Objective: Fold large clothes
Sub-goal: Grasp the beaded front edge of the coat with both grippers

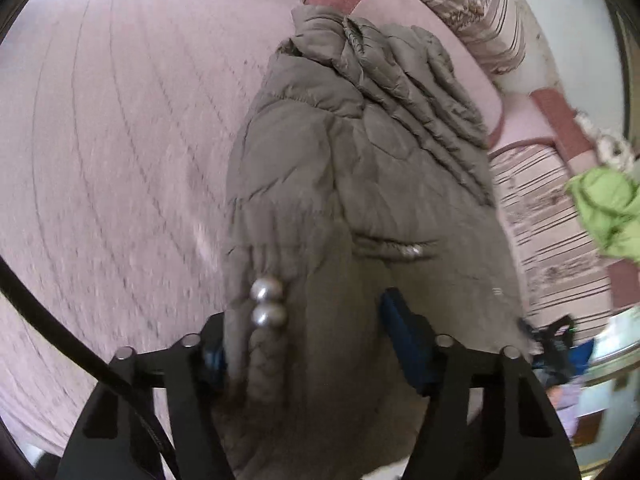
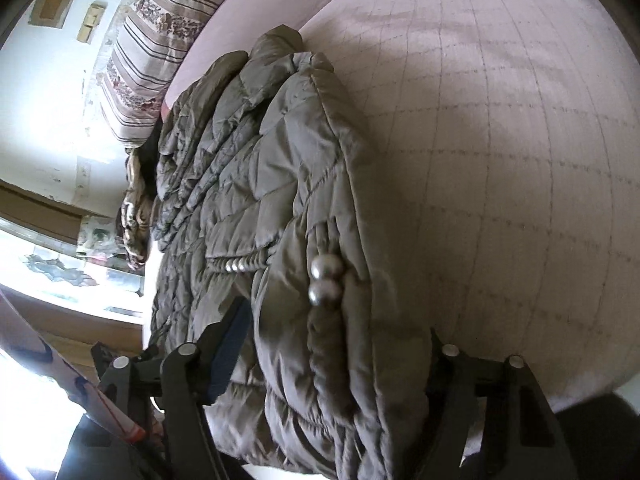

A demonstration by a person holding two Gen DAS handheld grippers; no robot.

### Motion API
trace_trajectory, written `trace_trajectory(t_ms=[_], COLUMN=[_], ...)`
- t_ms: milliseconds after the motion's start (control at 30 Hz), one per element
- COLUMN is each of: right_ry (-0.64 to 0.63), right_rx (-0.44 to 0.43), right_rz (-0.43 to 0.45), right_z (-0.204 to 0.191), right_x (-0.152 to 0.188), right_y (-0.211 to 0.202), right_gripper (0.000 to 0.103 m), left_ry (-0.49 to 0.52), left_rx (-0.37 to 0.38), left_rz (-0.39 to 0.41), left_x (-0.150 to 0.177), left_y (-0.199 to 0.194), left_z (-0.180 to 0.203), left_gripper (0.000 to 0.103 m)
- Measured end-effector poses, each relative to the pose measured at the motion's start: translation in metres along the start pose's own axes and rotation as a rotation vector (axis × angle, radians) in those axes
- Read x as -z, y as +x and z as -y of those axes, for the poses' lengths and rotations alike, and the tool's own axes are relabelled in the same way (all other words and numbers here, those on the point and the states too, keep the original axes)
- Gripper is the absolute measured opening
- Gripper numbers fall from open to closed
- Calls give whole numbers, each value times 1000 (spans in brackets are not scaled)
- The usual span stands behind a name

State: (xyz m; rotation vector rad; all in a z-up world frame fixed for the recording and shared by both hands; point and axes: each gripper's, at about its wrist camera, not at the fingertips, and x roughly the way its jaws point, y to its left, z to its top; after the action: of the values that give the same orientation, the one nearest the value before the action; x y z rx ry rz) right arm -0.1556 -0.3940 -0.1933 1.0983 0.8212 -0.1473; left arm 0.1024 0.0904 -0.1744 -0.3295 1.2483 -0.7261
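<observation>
An olive quilted puffer jacket (image 1: 360, 168) lies bunched lengthwise on a pink bedspread (image 1: 120, 140). Two silver snaps (image 1: 267, 303) sit on its near hem. In the left wrist view my left gripper (image 1: 304, 320) straddles that hem, and the padded cloth fills the gap between its blue pads (image 1: 404, 336). The right wrist view shows the same jacket (image 2: 260, 184) and snaps (image 2: 325, 280). My right gripper (image 2: 336, 320) is shut on the thick hem. One of its pads (image 2: 230, 352) presses the jacket's left side; the other is hidden behind cloth.
Striped pillows (image 1: 460, 4) (image 2: 152, 52) line the bed's far side by a white wall (image 2: 44, 120). A green garment (image 1: 608, 212) lies at the right. Black and blue gear (image 1: 554, 346) shows at the jacket's right edge. The wide pink bedspread (image 2: 500, 140) stretches beside the jacket.
</observation>
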Motion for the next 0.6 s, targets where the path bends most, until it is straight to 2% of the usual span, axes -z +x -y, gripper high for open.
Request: trace_trajectory(t_ms=[100, 200, 600], right_ry=[-13, -40, -96], right_rx=[-17, -3, 7], right_rz=[-6, -25, -63], right_z=[-1, -5, -11], right_x=[3, 8, 35], right_y=[-2, -1, -1], right_gripper=[71, 71, 71], left_ry=[-44, -52, -4], left_rx=[63, 84, 87], left_rz=[8, 16, 24], left_x=[8, 17, 29], left_y=[-5, -6, -3], left_z=[-11, -13, -4], left_gripper=[62, 62, 62])
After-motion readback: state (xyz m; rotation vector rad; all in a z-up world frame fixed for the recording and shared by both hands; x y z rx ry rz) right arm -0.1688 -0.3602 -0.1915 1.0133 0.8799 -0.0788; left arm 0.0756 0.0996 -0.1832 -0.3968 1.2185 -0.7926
